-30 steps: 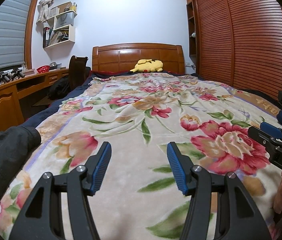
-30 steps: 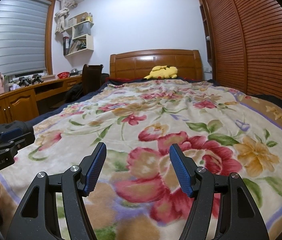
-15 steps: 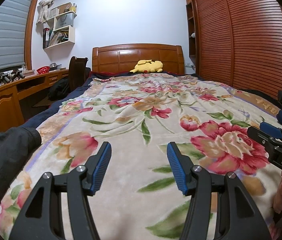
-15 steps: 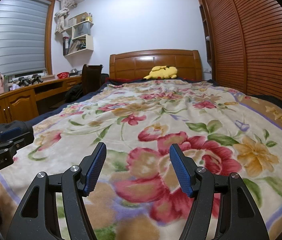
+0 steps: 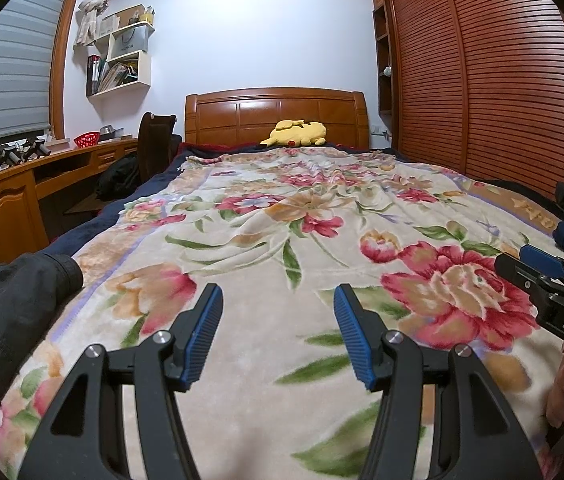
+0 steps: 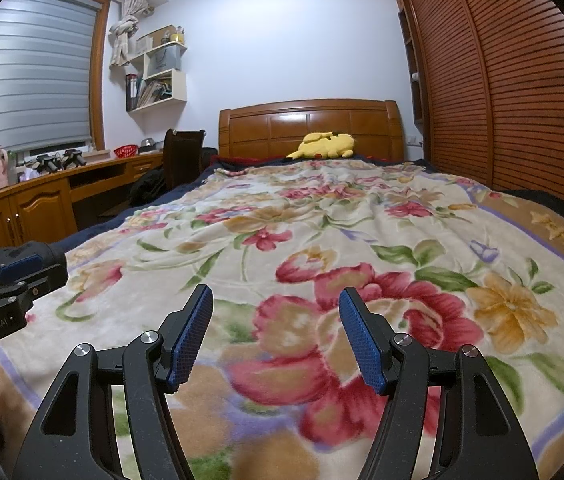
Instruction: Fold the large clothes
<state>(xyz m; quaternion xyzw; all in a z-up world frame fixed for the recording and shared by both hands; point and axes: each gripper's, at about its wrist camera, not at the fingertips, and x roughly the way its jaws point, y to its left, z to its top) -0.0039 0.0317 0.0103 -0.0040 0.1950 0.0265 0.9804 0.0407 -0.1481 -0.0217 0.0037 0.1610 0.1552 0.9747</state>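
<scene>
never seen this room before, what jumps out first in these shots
The big floral blanket spread flat over the bed fills most of both views, its red and orange blooms lying right under the open left gripper and open right gripper. Beyond it, a yellow plush toy lies against the wooden headboard, and a slatted wooden wardrobe lines the right wall.

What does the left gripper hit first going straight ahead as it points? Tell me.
Probably the floral blanket on the bed: the open left gripper tilts slightly down over it with nothing between. Exactly where it would land is unclear.
</scene>
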